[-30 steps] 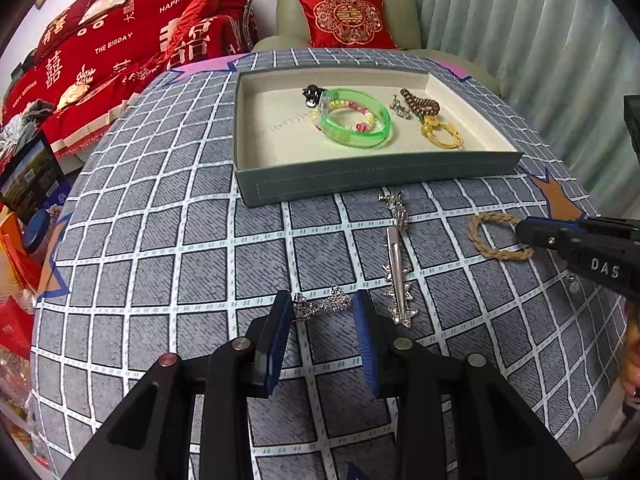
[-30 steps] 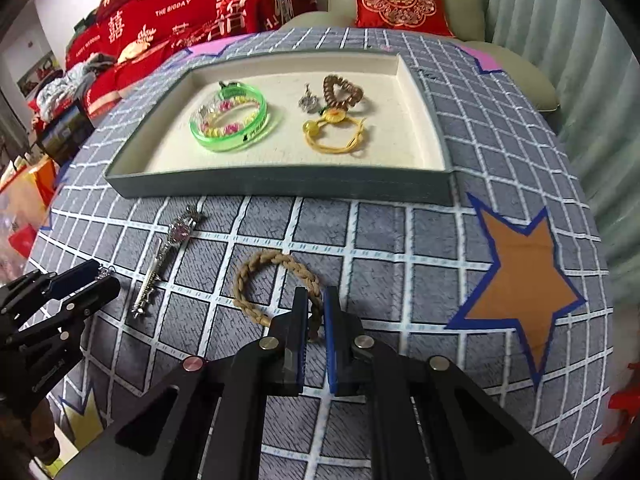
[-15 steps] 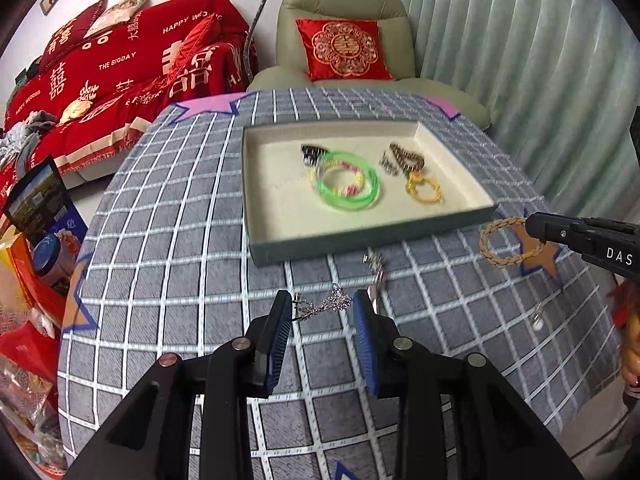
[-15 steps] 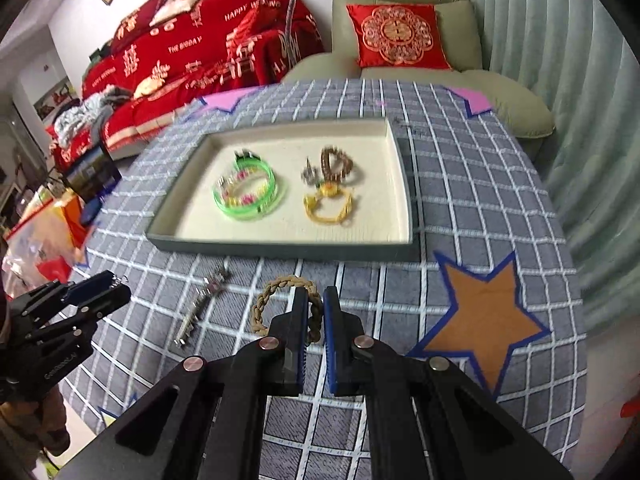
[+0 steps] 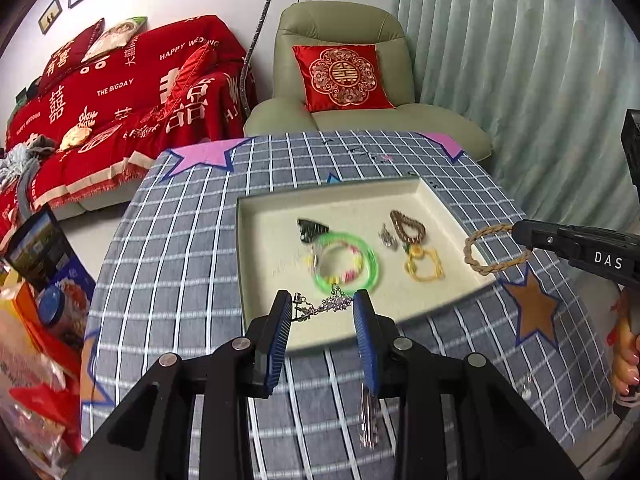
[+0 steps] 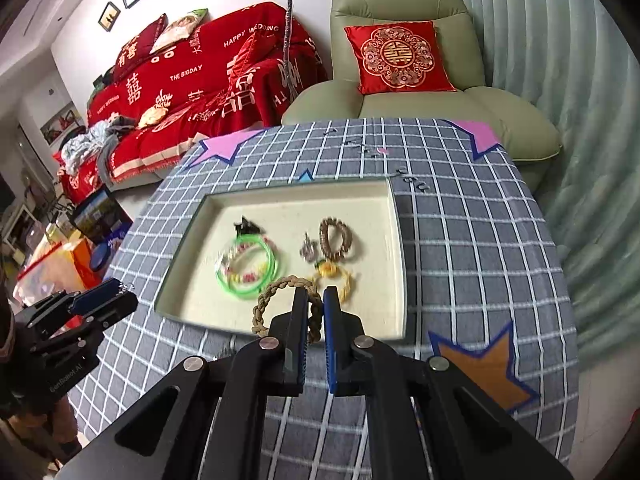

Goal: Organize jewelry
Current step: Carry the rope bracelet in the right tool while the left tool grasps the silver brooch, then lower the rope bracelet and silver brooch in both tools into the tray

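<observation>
- Both of your claws have risen and moved forward since a second ago: then they sat low over the worktop in front of the tray, now they hang above the tray's near edge.
- Your left claw has its fingers set wide, with a silver chain strung across the gap from pad to pad; the chain is clamped between them and hangs over the tray's near left part.
- Your right claw is pinched almost shut on a braided rope bracelet, which loops out to the left of the fingers above the tray's near edge. From the left wrist camera the same bracelet shows at the claw tip over the tray's right rim.
- Below them, the cream-lined tray holds a green bangle, a brown bead bracelet, a yellow cord bracelet, a small silver piece and a black item.
- One silver hairpin lies on the checked worktop in front of the tray, partly hidden behind your left claw's right finger.
- A small silver bit lies on the cloth near an orange star patch.
</observation>
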{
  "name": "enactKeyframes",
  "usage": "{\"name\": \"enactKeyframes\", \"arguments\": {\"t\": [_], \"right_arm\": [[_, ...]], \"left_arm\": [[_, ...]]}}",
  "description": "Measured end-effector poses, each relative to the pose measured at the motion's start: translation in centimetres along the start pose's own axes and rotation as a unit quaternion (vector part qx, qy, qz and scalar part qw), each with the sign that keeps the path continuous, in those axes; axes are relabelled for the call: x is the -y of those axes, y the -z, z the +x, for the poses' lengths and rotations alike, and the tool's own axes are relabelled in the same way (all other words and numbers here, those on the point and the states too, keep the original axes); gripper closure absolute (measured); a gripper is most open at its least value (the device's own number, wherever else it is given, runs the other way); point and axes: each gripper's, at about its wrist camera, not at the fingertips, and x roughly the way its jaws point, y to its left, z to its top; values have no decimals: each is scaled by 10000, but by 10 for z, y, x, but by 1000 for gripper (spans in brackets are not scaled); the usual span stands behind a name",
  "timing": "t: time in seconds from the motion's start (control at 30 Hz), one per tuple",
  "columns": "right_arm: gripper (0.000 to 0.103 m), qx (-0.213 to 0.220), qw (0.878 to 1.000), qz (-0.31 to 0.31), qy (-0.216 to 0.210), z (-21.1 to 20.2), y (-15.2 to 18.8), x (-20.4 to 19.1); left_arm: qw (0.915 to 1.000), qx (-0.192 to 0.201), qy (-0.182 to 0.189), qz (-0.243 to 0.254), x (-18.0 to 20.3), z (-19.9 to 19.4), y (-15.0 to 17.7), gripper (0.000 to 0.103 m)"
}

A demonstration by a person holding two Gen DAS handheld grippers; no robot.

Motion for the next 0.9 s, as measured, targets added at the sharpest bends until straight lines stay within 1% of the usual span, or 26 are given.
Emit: {"name": "enactKeyframes", "arguments": {"t": [0.17, 0.3, 0.43, 0.6, 0.8, 0.9], "right_arm": [[95, -32, 9997, 195, -146, 23, -22, 9], [95, -65, 9991, 359, -210, 45, -32, 16], [95, -109, 9990, 399, -182, 66, -36, 19], [95, -197, 9982, 543, -170, 93, -37, 26], [95, -192, 9981, 581, -50, 112, -33, 32], [95, -254, 9982, 545, -8, 121, -30, 33]], "left_arm": [[9999, -64, -47, -74, -1, 26, -17, 62], [9996, -156, -107, -206, -4, 54, -26, 62], [9992, -209, -180, -298, -6, 75, -30, 62], [9988, -288, -320, -248, -5, 100, -30, 62], [9979, -364, -452, -293, -6, 120, -27, 62], [9975, -400, -492, -310, -7, 126, -24, 62]]}}
